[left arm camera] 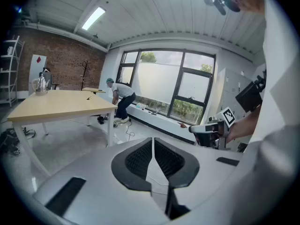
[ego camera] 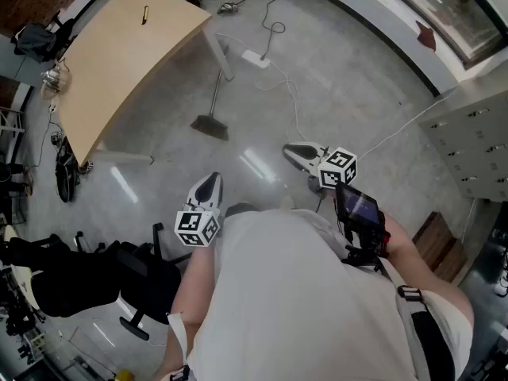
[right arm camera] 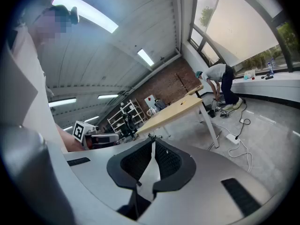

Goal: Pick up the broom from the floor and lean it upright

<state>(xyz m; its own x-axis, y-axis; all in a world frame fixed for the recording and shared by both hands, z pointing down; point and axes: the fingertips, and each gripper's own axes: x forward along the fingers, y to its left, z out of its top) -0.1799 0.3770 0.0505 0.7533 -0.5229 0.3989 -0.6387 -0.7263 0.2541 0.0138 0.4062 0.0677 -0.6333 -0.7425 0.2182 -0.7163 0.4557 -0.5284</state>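
Observation:
The broom (ego camera: 213,105) lies on the grey floor ahead of me, its thin handle running toward the table leg and its dark bristle head (ego camera: 209,127) nearer to me. In the head view my left gripper (ego camera: 209,181) is held low at the left, well short of the broom, with its jaws together and nothing in them. My right gripper (ego camera: 294,153) is at the right, to the right of the bristle head and apart from it, also shut and empty. The left gripper view (left arm camera: 153,140) and the right gripper view (right arm camera: 152,140) each show closed jaws; the broom is hidden in both.
A light wooden table (ego camera: 119,62) stands at the far left, one white leg next to the broom handle. A power strip with white cable (ego camera: 255,56) lies beyond. A black chair (ego camera: 119,280) is at my left, grey lockers (ego camera: 476,133) at the right. A person (left arm camera: 121,95) bends by the window.

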